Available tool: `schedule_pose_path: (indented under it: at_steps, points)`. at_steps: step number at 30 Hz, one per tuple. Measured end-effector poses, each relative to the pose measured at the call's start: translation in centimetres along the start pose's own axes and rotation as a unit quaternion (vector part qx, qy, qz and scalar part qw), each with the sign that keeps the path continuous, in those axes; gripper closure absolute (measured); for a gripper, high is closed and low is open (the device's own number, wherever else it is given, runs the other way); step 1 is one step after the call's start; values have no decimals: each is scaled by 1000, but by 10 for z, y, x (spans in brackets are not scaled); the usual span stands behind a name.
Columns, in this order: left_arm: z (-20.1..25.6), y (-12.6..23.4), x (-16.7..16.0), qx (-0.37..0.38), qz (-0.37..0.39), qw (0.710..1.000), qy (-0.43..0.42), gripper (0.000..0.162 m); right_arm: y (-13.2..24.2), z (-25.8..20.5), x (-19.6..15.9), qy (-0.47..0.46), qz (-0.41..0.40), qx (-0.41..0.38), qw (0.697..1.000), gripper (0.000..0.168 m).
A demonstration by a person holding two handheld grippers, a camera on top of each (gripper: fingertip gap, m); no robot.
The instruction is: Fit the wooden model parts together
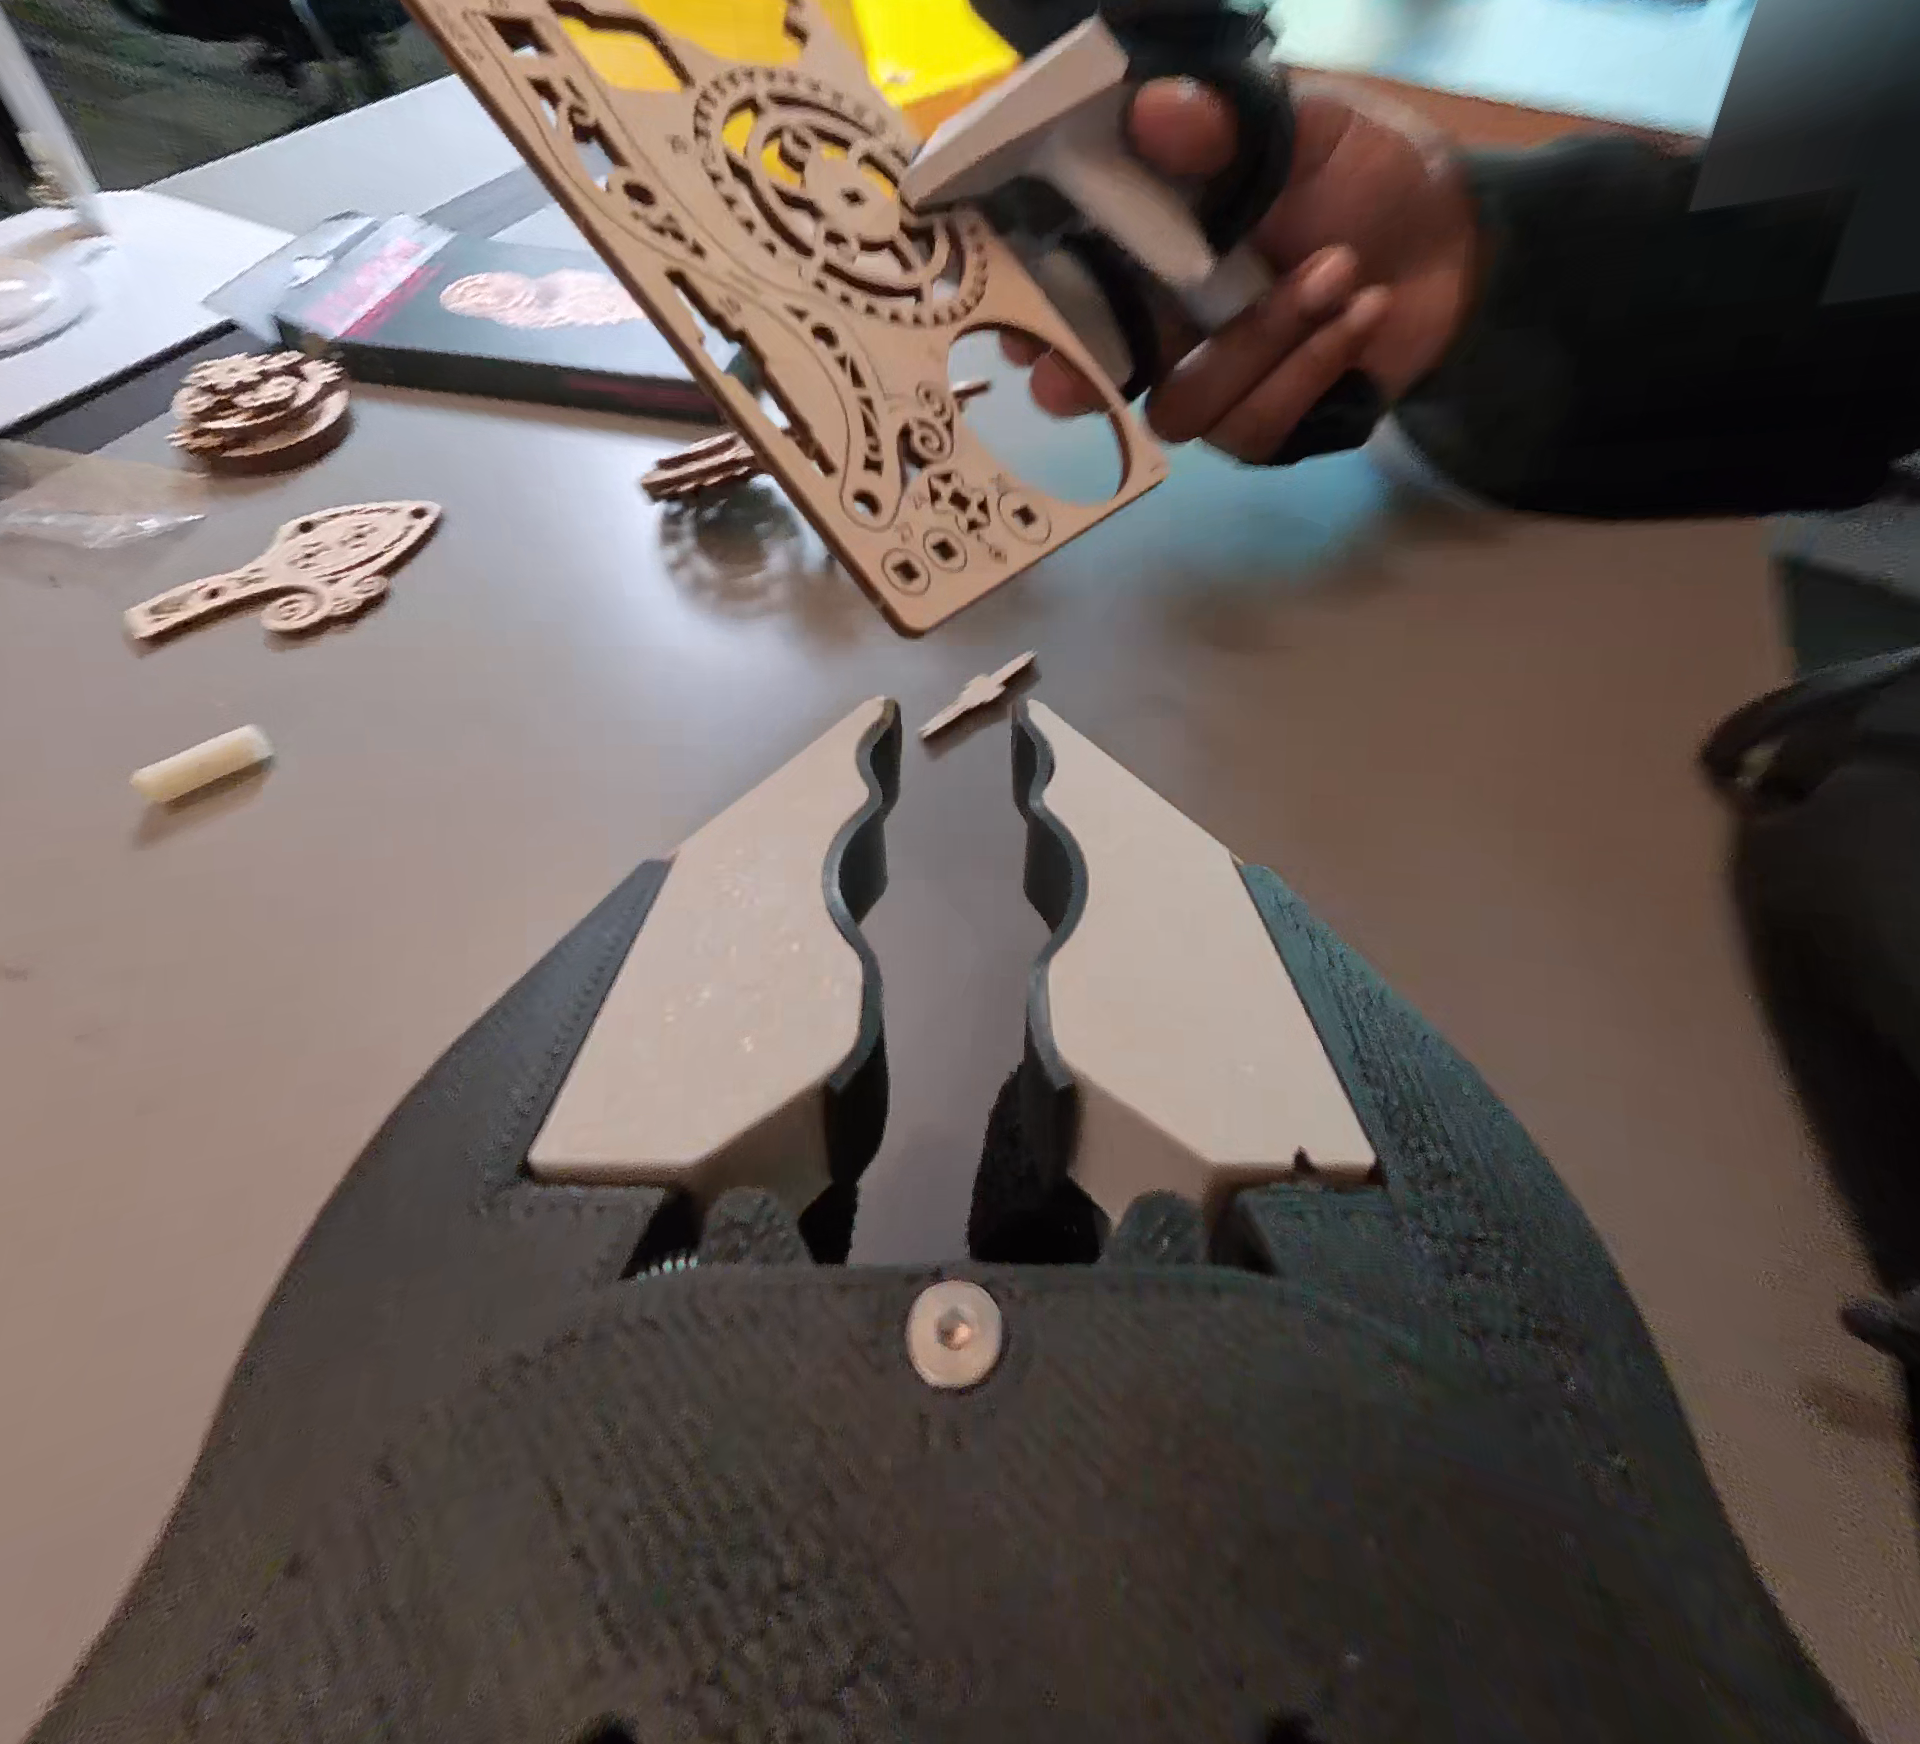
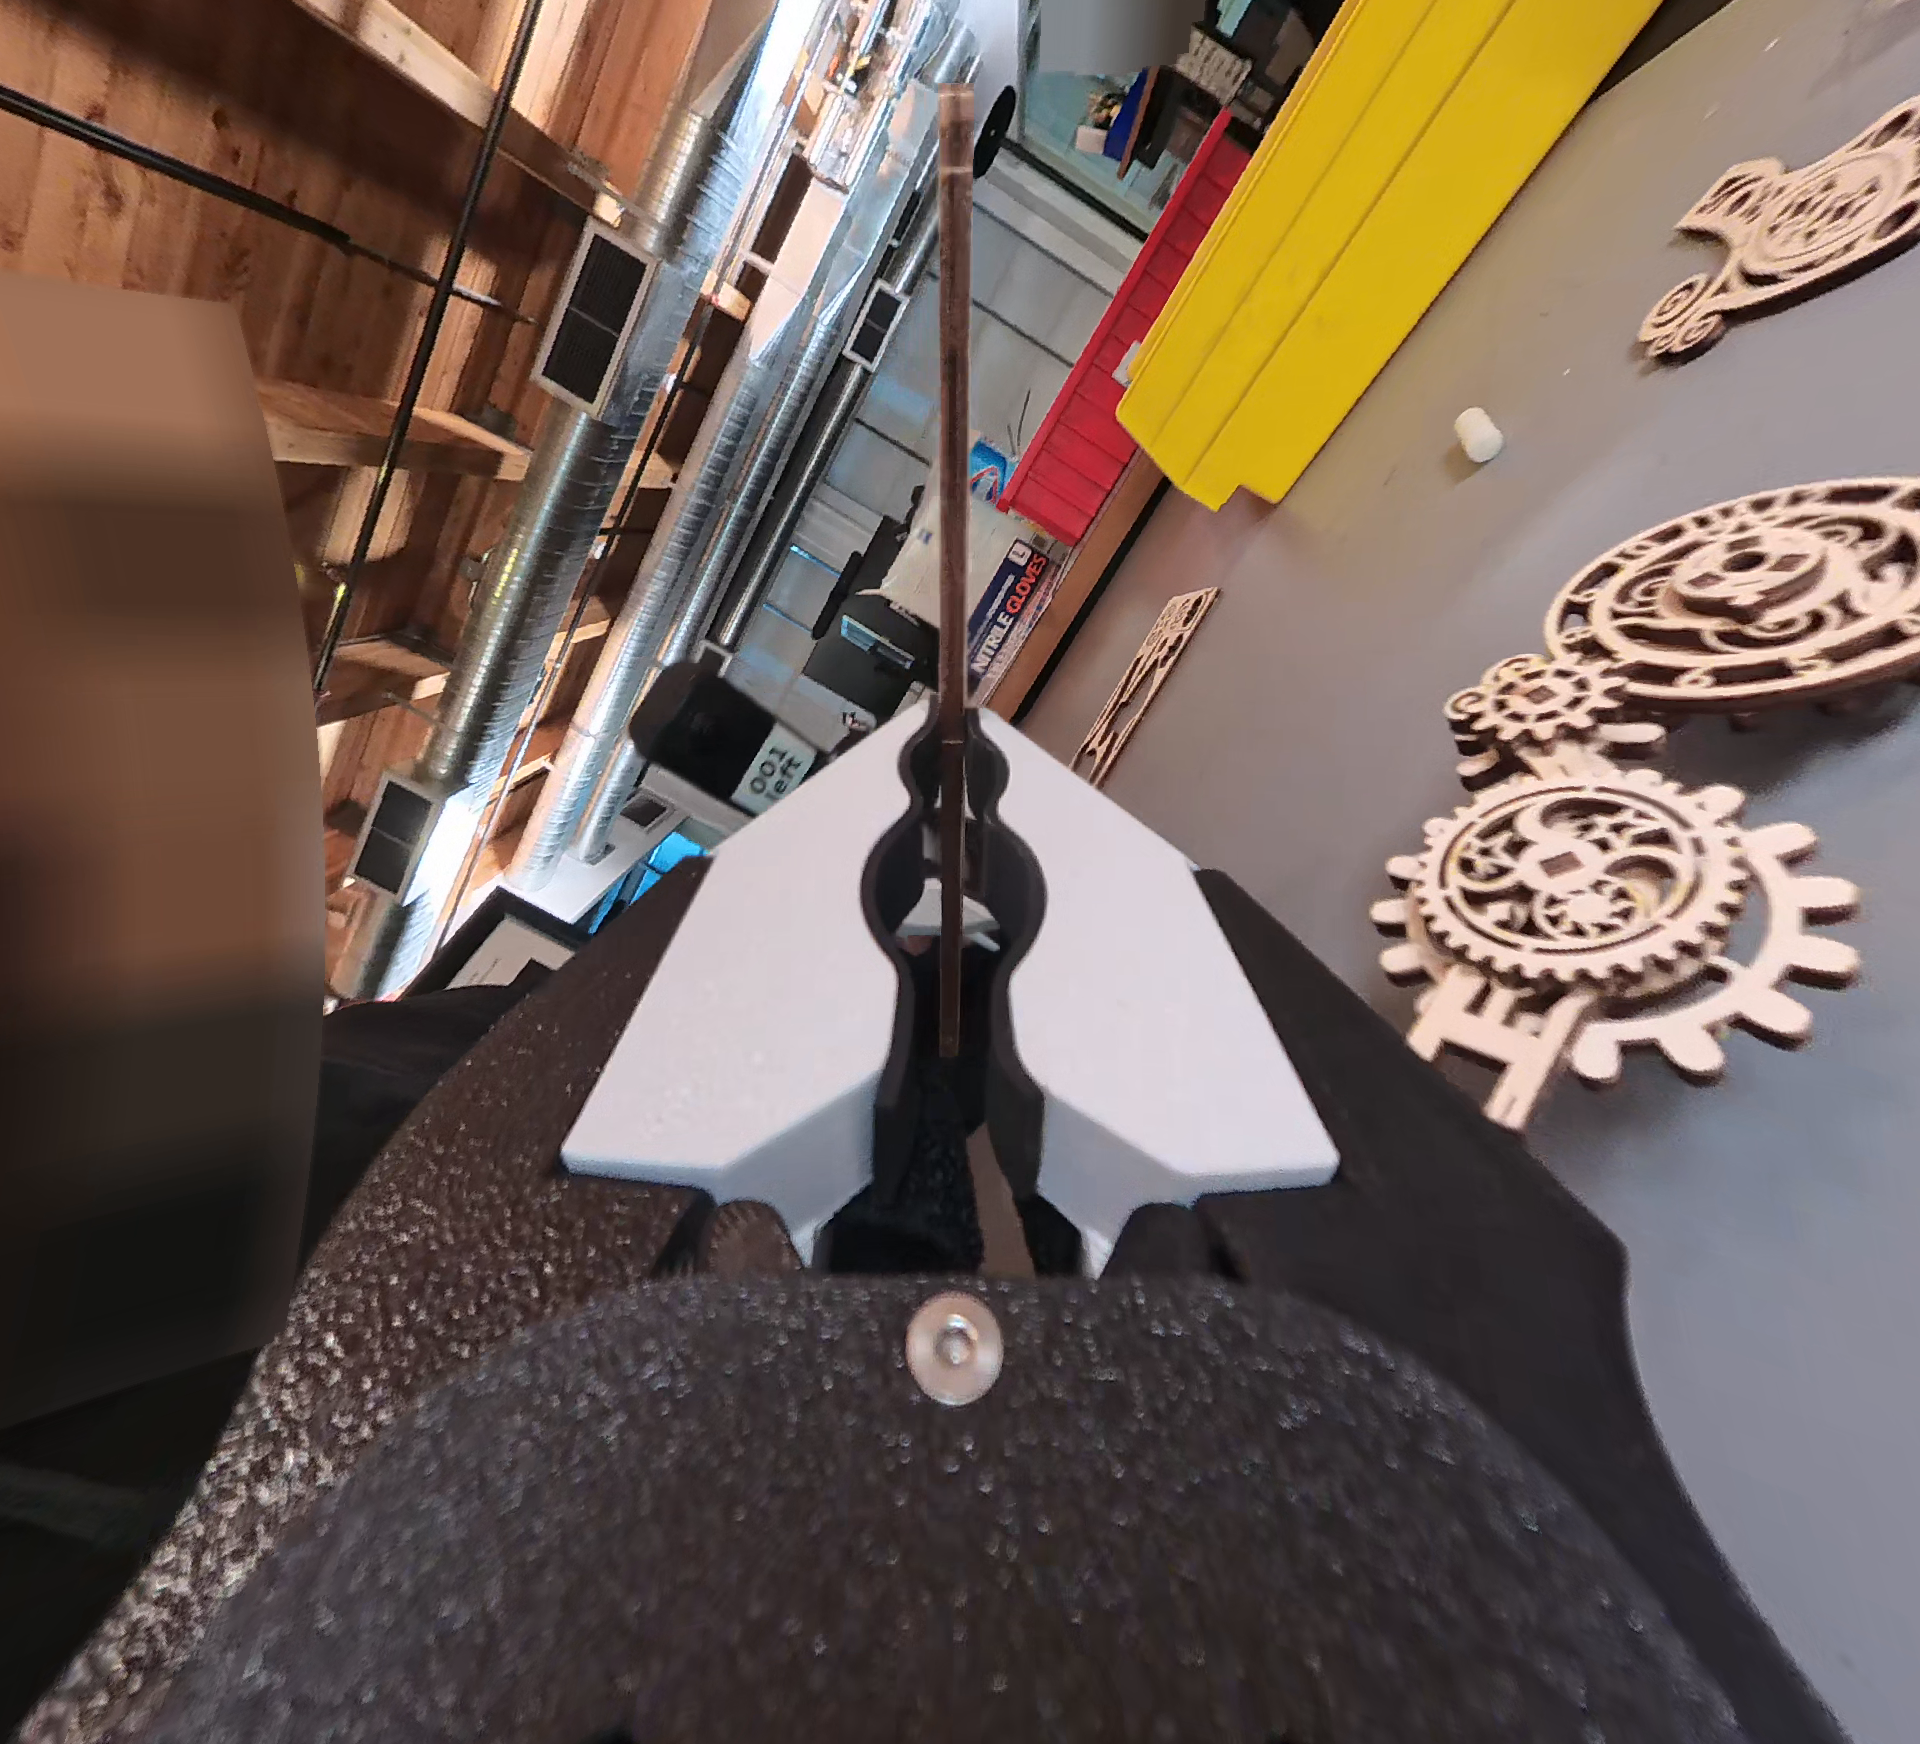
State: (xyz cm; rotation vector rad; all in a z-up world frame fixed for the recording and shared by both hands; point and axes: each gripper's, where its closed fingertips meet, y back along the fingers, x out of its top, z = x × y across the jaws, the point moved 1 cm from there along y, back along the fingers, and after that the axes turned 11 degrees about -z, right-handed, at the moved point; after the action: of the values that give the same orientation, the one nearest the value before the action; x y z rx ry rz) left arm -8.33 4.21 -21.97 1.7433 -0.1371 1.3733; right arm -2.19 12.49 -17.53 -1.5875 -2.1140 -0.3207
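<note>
While the right hand-held gripper clamps the wooden sheet in the air, the left hand-held gripper stands narrowly open and empty just before the small wooden piece on the counter. It should approach low and close gently across the thin piece.

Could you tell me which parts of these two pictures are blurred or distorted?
Left wrist view: the right gripper and hand show motion blur, the wooden sheet stays fairly crisp. Right wrist view: sharp, tilted, wide-angle bending at edges; the sheet appears edge-on.
</note>
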Motion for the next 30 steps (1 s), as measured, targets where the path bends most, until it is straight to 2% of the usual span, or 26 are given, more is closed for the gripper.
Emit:
schedule_pose_path:
  at_steps: [3, 10, 30]
  points:
    - [-6, -10, -6, 73, -45, 996, -27, 144, 3, 4, 5, 1, 17, -14, 1000, 167]
    - [-15, -21, -7, 148, -84, 985, -11, 149, 4, 8, 6, 4, 27, -27, 999, 167]
    - [-29, -18, -5, 167, -66, 982, 57, 138, -6, 4, -4, 39, -1, -34, 999, 166]
